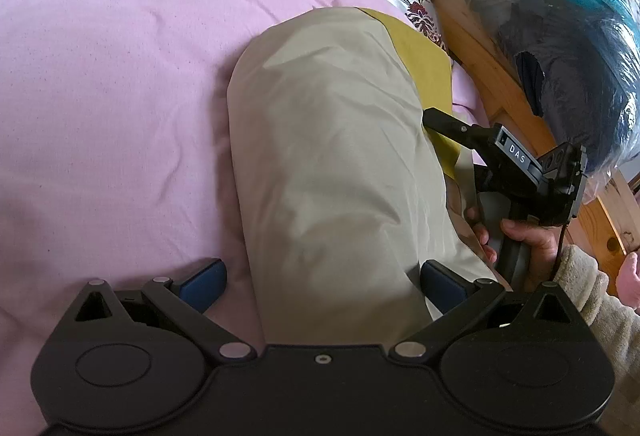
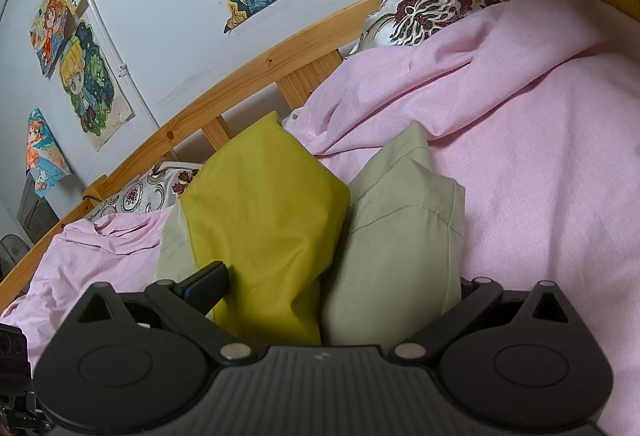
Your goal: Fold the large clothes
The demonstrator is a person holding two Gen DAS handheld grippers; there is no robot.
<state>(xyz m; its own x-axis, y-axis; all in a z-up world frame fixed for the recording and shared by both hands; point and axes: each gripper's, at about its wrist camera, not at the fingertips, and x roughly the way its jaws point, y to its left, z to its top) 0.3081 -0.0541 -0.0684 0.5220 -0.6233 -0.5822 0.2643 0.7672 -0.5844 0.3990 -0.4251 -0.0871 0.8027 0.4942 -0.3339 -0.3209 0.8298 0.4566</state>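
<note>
Beige-and-mustard garment (image 1: 332, 164), bunched on pink bedding (image 1: 112, 84)

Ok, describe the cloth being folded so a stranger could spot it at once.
Find the wooden-framed bed covered by a pink sheet. On the sheet, near the rail, lies the two-tone cloth, between the fingers of both grippers. It alone is pale sage on one face and mustard yellow on the other; everything around it is pink or floral.

right gripper (image 2: 332, 288) far finger hidden behind garment (image 2: 392, 256) — left gripper (image 1: 320, 280) grip on it unclear

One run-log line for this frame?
left gripper: open around beige-yellow cloth | right gripper: open, cloth between fingers | surface: pink sheet
</note>
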